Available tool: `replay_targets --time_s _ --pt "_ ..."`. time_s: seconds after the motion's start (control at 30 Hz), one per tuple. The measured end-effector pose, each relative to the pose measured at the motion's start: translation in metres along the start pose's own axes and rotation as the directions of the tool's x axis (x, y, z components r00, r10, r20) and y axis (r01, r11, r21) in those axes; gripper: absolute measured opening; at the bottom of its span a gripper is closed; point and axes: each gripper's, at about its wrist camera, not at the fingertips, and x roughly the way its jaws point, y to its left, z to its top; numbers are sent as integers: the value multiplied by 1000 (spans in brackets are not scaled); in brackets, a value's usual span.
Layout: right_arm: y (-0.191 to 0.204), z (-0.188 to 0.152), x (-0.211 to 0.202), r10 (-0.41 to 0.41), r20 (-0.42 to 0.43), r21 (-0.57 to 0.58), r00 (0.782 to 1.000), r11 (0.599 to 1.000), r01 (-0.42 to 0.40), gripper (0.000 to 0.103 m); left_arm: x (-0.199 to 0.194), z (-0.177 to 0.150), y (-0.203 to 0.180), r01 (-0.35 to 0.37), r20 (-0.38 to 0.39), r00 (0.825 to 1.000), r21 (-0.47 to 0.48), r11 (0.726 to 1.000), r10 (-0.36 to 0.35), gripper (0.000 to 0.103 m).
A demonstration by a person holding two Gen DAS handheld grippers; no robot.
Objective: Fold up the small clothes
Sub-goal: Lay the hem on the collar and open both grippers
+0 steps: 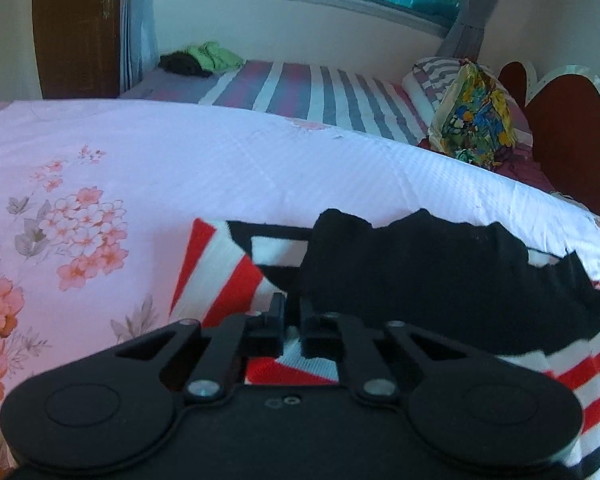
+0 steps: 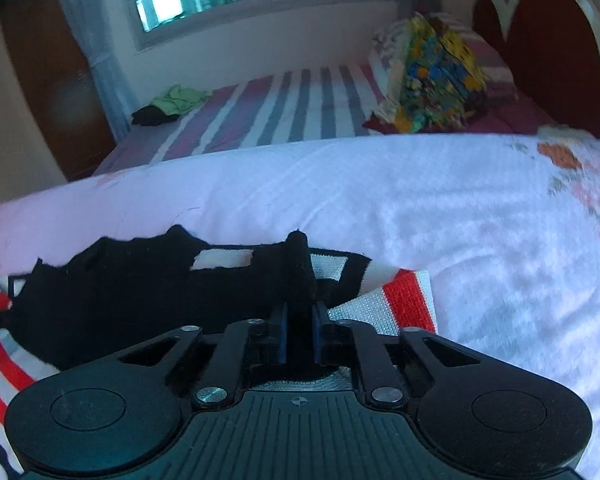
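A small garment with red, white and black stripes lies on a floral white bedsheet. Its black part is lifted and bunched across the middle. My left gripper is shut on the garment's black edge near its left end. In the right wrist view the same garment shows with its black part stretching left. My right gripper is shut on a black fold that stands up between the fingers.
Beyond the sheet lies a striped mattress with a green and black clothes heap at its far end. A colourful patterned bundle and pillow sit by the heart-shaped headboard. A wooden wardrobe stands left.
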Motion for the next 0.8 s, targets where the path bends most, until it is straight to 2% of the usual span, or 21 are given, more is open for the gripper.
replay_targets --time_s 0.07,0.1,0.17,0.27,0.33,0.4,0.5,0.63,0.73,0.8 --pt "-1 -4 5 -91 17 -35 996 995 92 10 -4 -7 -1 -5 27 1000 4 1000 5 7" --pt "-7 -6 8 -116 21 -14 993 993 117 10 -5 -9 -1 -7 38 999 1 1000 7 7" --pt "-14 -4 9 -103 10 46 995 994 102 11 -5 -10 -2 -13 48 999 9 1000 13 7" --pt "-8 -4 2 -125 10 24 992 992 125 11 -8 -7 -1 -12 39 999 -9 1000 13 6" --pt "-6 -4 -11 -85 21 45 996 995 84 11 -18 -7 -4 -7 47 999 3 1000 7 8" --pt "6 -4 -26 -58 51 13 997 998 57 11 -33 -6 -9 8 72 997 7 1000 -9 18" --pt "32 -5 -42 30 60 -20 998 999 -29 11 -54 -5 -27 60 87 994 43 997 -64 20" --pt "71 -19 -36 121 10 -63 993 991 -120 11 -57 -14 -59 139 33 989 100 985 -143 25" --pt "84 -32 -28 115 -20 -87 993 989 -116 11 -49 -31 -68 131 -3 991 132 983 -132 26" --pt "78 -42 -26 73 -20 -112 997 991 -75 12 -40 -42 -58 102 -38 995 125 987 -98 26"
